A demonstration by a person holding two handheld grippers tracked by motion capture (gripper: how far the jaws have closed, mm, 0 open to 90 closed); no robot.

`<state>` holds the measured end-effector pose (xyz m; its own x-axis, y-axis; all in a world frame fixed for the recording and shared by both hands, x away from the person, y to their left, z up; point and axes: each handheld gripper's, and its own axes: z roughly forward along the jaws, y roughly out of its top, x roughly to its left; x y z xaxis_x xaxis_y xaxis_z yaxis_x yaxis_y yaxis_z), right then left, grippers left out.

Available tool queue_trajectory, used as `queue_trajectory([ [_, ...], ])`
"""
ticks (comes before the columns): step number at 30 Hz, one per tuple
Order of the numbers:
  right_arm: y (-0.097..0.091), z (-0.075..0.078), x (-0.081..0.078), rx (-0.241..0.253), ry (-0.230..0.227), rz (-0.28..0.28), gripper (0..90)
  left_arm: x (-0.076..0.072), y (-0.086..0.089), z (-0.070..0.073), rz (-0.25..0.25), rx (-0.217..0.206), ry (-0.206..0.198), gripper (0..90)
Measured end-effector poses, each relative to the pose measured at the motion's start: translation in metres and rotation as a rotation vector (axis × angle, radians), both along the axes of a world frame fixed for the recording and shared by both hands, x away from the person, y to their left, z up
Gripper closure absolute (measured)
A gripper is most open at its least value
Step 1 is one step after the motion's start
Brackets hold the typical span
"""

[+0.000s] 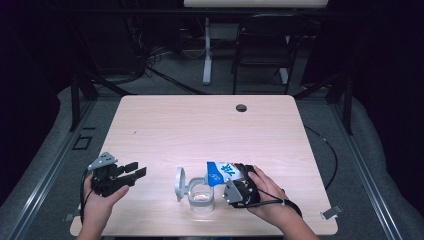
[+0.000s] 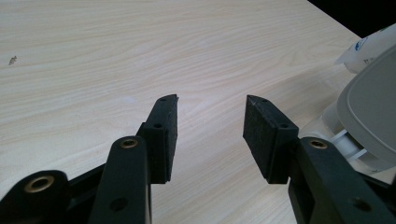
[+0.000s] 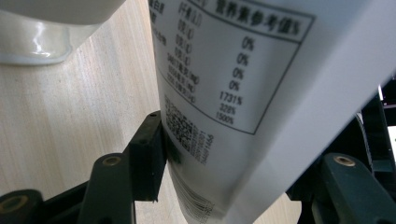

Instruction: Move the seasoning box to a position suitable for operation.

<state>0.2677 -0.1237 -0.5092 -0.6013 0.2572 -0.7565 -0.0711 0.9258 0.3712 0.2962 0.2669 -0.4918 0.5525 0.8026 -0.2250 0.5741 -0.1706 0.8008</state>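
A white packet with blue print (image 1: pixel 220 172) is tilted over a clear square container (image 1: pixel 201 198) near the table's front edge. My right gripper (image 1: pixel 237 175) is shut on the packet from the right. In the right gripper view the packet's printed label (image 3: pixel 233 70) runs between the jaws of the right gripper (image 3: pixel 233 168), with the container's glossy wall (image 3: pixel 32 39) at top left. The container's grey lid (image 1: pixel 180 183) stands open on its left side. My left gripper (image 1: pixel 136 169) hovers open to the left, nothing between its pads (image 2: pixel 212 107). The lid (image 2: pixel 373 107) and the packet (image 2: pixel 369 51) sit at that view's right edge.
The light wooden table (image 1: pixel 200 125) has a dark cable hole (image 1: pixel 241 107) near its far edge. Beyond the table stand a folding chair (image 1: pixel 262 45) and a white desk leg (image 1: pixel 207 50). Dark floor surrounds the table.
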Motion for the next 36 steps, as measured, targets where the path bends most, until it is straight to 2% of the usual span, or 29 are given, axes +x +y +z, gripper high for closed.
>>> queue_trajectory([
  [2,0.001,0.000,-0.001,-0.027,0.002,-0.011,42.7,0.000,0.000,0.000,0.001,0.001,0.000,55.1],
  [3,0.002,-0.001,-0.001,-0.037,-0.006,0.001,42.7,0.000,0.000,0.000,0.001,0.001,0.000,55.1],
  [4,0.002,-0.003,0.000,-0.025,-0.010,0.008,42.7,0.000,0.000,0.000,0.001,0.001,0.000,55.1],
  [6,0.003,-0.003,-0.001,-0.048,-0.013,0.002,42.8,0.000,0.000,0.000,0.002,-0.002,0.000,55.1],
  [8,0.003,-0.004,-0.001,-0.042,-0.020,0.007,42.8,0.000,0.001,0.000,0.002,-0.002,-0.001,55.1],
  [14,0.005,-0.004,-0.001,-0.074,-0.029,0.007,42.8,0.000,0.001,-0.001,0.001,-0.001,0.002,55.1],
  [15,0.004,-0.006,-0.001,-0.061,-0.034,0.013,42.8,0.000,0.001,-0.001,0.001,-0.001,0.004,55.1],
  [16,0.005,-0.005,-0.001,-0.079,-0.034,0.011,42.9,0.000,0.001,-0.001,0.001,-0.001,0.002,55.1],
  [18,0.005,-0.007,-0.001,-0.070,-0.039,0.020,42.9,0.000,0.001,-0.001,0.002,-0.001,0.004,55.1],
  [22,0.005,-0.008,-0.002,-0.111,-0.047,0.029,43.1,0.000,0.001,-0.001,0.003,0.000,0.006,55.1],
  [27,0.006,-0.010,-0.002,-0.121,-0.050,0.041,43.5,0.000,0.001,-0.001,0.004,0.000,0.008,55.1],
  [31,0.005,-0.011,-0.003,-0.134,-0.069,0.051,43.6,0.000,0.001,-0.001,0.003,0.001,0.009,55.1],
  [36,0.004,-0.010,-0.006,-0.184,-0.098,0.065,43.6,0.001,0.001,-0.001,0.002,0.002,0.008,55.1],
])
